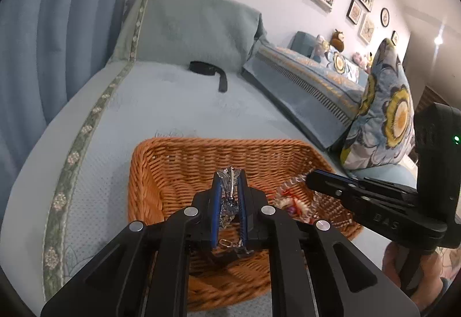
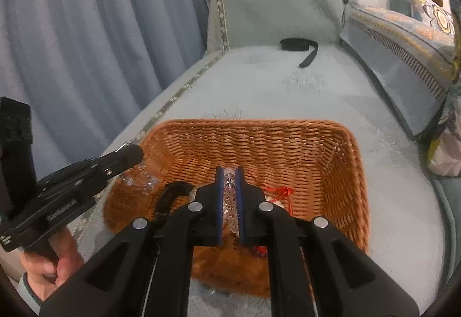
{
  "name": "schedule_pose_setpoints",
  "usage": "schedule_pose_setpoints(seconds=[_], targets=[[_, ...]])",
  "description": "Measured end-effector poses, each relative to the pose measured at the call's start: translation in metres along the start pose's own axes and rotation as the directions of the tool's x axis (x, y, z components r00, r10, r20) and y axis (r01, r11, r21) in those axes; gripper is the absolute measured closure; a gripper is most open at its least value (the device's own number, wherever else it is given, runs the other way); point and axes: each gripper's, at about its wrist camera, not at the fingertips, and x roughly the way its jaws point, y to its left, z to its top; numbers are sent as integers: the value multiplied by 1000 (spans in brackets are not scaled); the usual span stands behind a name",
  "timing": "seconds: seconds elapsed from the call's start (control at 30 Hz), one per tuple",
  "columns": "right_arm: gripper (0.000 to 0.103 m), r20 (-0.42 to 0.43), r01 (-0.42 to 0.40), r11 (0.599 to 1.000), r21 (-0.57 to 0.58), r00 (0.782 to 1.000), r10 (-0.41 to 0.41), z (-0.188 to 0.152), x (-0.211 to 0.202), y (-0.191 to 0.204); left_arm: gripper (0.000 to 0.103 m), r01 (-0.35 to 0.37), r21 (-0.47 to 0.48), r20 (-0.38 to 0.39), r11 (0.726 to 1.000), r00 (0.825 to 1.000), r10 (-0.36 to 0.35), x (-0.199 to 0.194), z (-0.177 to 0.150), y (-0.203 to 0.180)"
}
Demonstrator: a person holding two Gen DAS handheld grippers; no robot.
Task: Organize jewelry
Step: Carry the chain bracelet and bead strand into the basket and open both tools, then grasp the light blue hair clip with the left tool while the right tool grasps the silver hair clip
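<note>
You have a daybed [image 1: 161, 103] under a pale blue quilted cover with a flowered band along its left edge. A wicker basket [image 1: 201, 149] sits on the cover at the near end. Well beyond it, by the green-draped backrest, lies a black strap [image 1: 207, 69], one end coiled, the other trailing toward you. A flowered cushion [image 1: 383, 115] stands at the right edge.
</note>
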Motion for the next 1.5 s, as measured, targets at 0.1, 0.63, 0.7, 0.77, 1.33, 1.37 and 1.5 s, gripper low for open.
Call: schedule_pose_setpoints(seconds=[0.1, 0.63, 0.7, 0.77, 1.33, 1.37, 1.5], targets=[[97, -11, 23, 1000, 17, 1000, -23, -2, 9, -8, 94, 2, -2, -15, 1000, 1000, -2, 7, -5, 2], [74, 11, 30, 997, 78, 999, -31, -42, -45, -34, 49, 7, 16, -61, 1000, 998, -6, -23, -29, -1], [74, 13, 16, 997, 75, 1000, -17, -54, -60, -33, 49, 6, 15, -48, 1000, 999, -5, -41, -39, -4], [74, 12, 1, 997, 73, 1000, -2, -71, -77, -33, 49, 13, 14, -42, 1000, 999, -12, -55, -48, -8], [74, -147, -193, 980, -57, 972, 183, -174, -124, 9, 49, 19, -28, -114, 999, 993, -22, -131, -137, -46], [74, -157, -199, 977, -70, 970, 187, -175, -123, 10, 49, 21, -32, -116, 999, 993, -24, -133, -138, -46], [74, -185, -188, 975, -117, 969, 164, -185, -119, 13, 49, 30, -38, -127, 999, 991, -35, -136, -145, -48]])
